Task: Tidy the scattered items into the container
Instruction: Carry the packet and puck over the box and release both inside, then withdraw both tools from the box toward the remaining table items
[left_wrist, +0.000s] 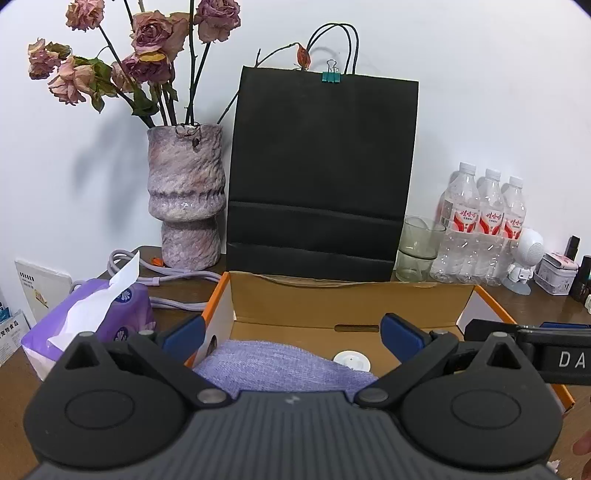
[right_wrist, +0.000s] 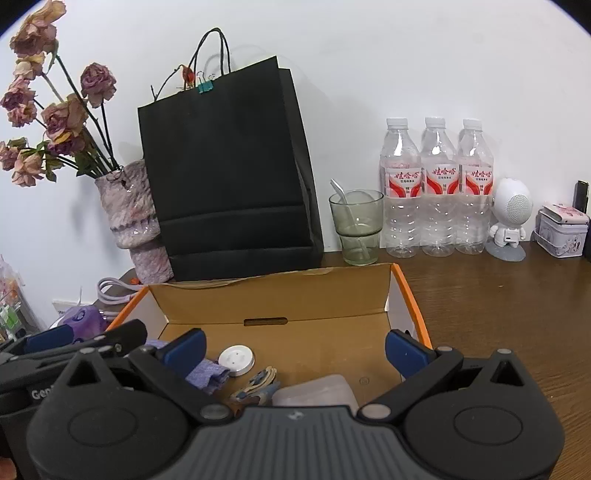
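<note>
Looks like somebody's home desk or sideboard, pushed up against a plain white wall (right_wrist: 406, 55). Brown wood-grain tabletop (right_wrist: 498, 314) with very lived-in clutter: dried roses (left_wrist: 147, 40) in a mottled pink vase (left_wrist: 186, 192) at about 10 o'clock, a black paper shopping bag (left_wrist: 321, 166) with a binder clip at 12, and three bottled waters (right_wrist: 437, 184), a drinking glass (right_wrist: 356, 225) with a spoon, a little white astronaut speaker (right_wrist: 509, 218) and a small printed tin (right_wrist: 561, 232) out around 2. There's a purple tissue pack (left_wrist: 96, 321) at 9. Personal stuff, no work gear.
</note>
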